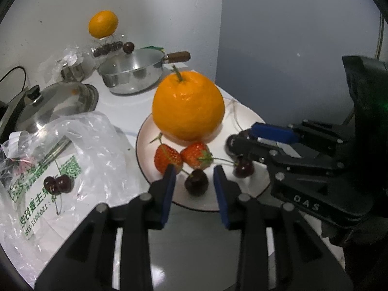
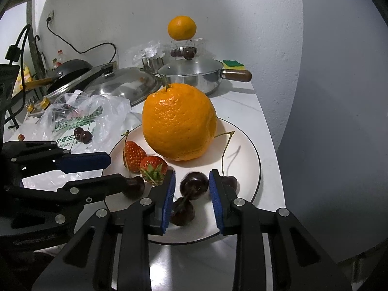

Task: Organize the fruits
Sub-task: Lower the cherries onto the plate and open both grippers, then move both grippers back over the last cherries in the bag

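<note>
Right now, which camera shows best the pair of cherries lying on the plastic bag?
The left wrist view: the cherry pair lies near and unobstructed on the plastic bag. In the right wrist view the pair appears farther and smaller, just above the left gripper.

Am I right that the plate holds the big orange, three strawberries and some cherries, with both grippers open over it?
Not quite: the plate holds two strawberries, not three, as the right wrist view shows. The big orange and cherries are on it, and the left gripper and right gripper are both open.
</note>
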A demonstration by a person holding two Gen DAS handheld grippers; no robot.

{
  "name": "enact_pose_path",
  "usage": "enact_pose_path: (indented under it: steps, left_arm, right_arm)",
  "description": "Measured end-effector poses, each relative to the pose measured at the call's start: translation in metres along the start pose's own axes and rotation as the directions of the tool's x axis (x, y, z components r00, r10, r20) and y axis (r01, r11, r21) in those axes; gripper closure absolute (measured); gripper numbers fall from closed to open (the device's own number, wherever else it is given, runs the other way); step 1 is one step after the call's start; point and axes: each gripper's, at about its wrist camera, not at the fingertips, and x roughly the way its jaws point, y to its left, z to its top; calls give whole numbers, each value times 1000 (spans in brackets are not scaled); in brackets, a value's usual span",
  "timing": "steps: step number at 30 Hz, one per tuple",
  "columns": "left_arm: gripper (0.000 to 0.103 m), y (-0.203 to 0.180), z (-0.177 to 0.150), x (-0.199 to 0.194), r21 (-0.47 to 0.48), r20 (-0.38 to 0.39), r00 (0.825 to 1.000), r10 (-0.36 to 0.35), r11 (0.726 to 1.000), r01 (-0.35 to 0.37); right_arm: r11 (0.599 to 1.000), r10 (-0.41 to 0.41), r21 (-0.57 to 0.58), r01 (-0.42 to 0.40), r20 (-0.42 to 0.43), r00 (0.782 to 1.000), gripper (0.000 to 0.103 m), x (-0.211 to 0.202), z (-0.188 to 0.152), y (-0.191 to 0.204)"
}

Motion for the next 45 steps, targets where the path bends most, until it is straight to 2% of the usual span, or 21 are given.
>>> enact_pose_path:
  steps: [1,13,14,15,17,29,45]
  left_arm:
    - [69,0,0,-2,0,2,1000,2,1000,-2]
    - [67,21,-6,-26,-31,42,999,33,999,-31]
    - [64,23,-8,-28,-34,45,998,35,999,-33]
    - [49,25,-8,-30,-37,47,998,36,999,-34]
    - [39,30,-11,-36,-56,60,998,32,998,-29]
    - [39,63,-22,-63,-92,94,994,64,994,-55]
    - [39,119,-38,-80,-156,105,987,122,982,-104]
  right_arm:
    - [1000,-2,-1,2,1,1000,63,0,0,0]
    - [1000,-19,-21,19,18,1000,63,-13,8,18]
    - [1000,-19,-24,20,19,1000,63,-14,9,21]
    - [999,-20,-27,20,20,1000,63,-14,10,23]
    - [999,-20,-32,21,24,999,63,-16,11,28]
    - [997,-15,-73,18,35,999,63,-17,24,65]
    - [990,28,-136,-25,21,999,63,6,42,122]
